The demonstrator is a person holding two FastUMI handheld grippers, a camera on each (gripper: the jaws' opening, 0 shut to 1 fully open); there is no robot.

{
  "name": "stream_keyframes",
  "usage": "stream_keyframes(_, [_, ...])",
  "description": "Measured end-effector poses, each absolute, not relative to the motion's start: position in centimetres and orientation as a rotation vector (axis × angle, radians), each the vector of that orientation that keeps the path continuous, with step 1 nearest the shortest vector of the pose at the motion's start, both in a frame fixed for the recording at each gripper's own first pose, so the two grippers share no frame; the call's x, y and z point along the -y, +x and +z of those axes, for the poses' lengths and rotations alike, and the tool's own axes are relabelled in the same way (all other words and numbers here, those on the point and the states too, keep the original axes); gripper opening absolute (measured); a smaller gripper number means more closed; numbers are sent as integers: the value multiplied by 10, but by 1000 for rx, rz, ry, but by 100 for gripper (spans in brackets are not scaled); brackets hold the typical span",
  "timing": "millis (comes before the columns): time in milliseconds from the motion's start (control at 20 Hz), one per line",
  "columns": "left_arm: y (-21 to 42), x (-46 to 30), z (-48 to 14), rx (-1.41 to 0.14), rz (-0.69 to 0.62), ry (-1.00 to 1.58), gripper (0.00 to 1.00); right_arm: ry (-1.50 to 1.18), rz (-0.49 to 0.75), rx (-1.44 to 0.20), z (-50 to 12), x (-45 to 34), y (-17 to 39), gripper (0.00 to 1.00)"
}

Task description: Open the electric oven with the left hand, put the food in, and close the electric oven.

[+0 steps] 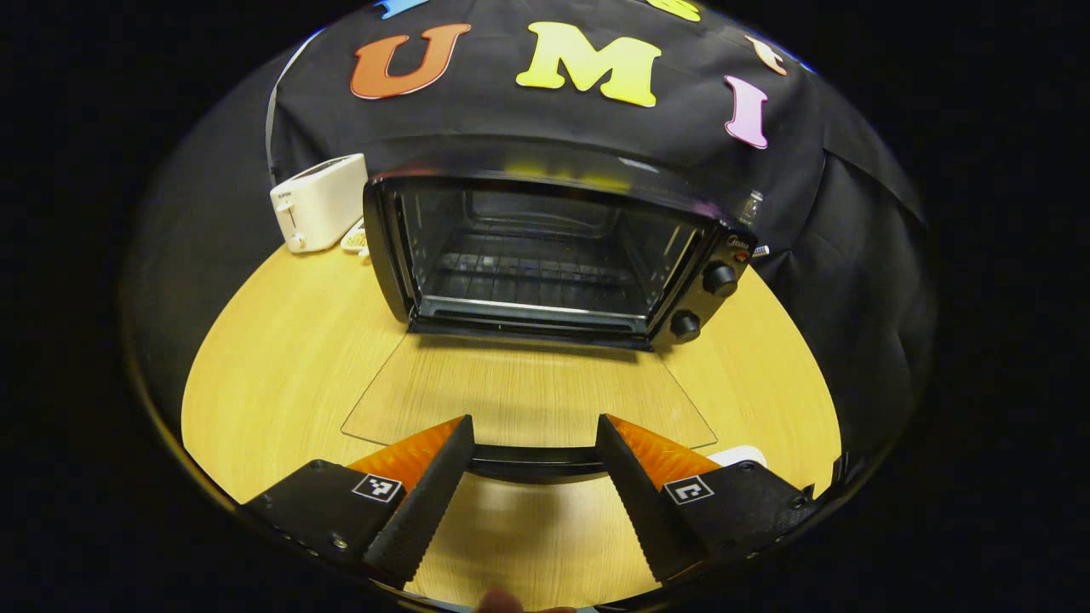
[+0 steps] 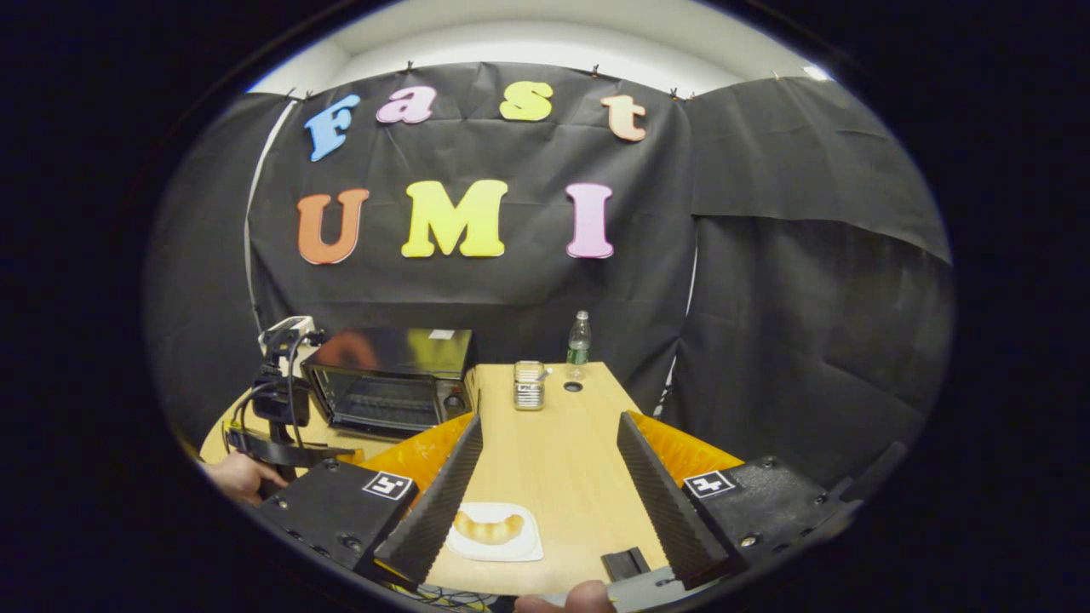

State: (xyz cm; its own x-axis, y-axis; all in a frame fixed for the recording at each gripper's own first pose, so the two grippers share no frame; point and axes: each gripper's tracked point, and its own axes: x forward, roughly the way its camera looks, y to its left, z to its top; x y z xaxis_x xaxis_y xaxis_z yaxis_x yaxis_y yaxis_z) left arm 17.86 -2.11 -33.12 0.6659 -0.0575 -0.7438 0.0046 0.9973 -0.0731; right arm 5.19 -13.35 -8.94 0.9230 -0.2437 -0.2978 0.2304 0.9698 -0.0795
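Since the oven point(image 1: 545, 255) already stands with its glass door point(image 1: 528, 396) dropped flat over the bench point(image 1: 272, 358), we judge that the step in hand is fetching the food. The left gripper point(image 1: 532, 443) hovers just in front of the door's handle point(image 1: 532, 464), its jaws spread and holding nothing. In the right gripper view the food, a croissant point(image 2: 488, 528), lies on a small white plate point(image 2: 521, 549) at the near end of the bench, well apart from the oven, which sits off to the left there. The right gripper point(image 2: 549, 443) is poised above it with jaws spread wide and empty, the plate lying close to the left-hand finger rather than between the two. We should first centre the jaws over the pastry, come down straight, and close gently across its narrow middle, since it looks soft and likely to crush. We should keep the left gripper clear of the door as the right one swings across, then carry the food in level over the door and onto the wire rack point(image 1: 528, 277). A jar point(image 2: 529, 385) and a bottle point(image 2: 578, 344) stand farther back, and a white toaster point(image 1: 319, 202) beside the oven, none of them in the way.
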Motion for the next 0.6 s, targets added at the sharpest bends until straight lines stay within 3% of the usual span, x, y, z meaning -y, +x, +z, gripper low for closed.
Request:
stream_keyframes(200, [163,18,-367,-918,-29,-69,96,-62,-227,-338,-96,131,42,98])
stream_keyframes(550, [166,10,-352,-846,-18,-54,95,-54,-203,-366,-103,126,31,99])
stream_keyframes(600, [168,9,-343,-820,-17,-56,82,-57,-200,-364,-103,125,29,99])
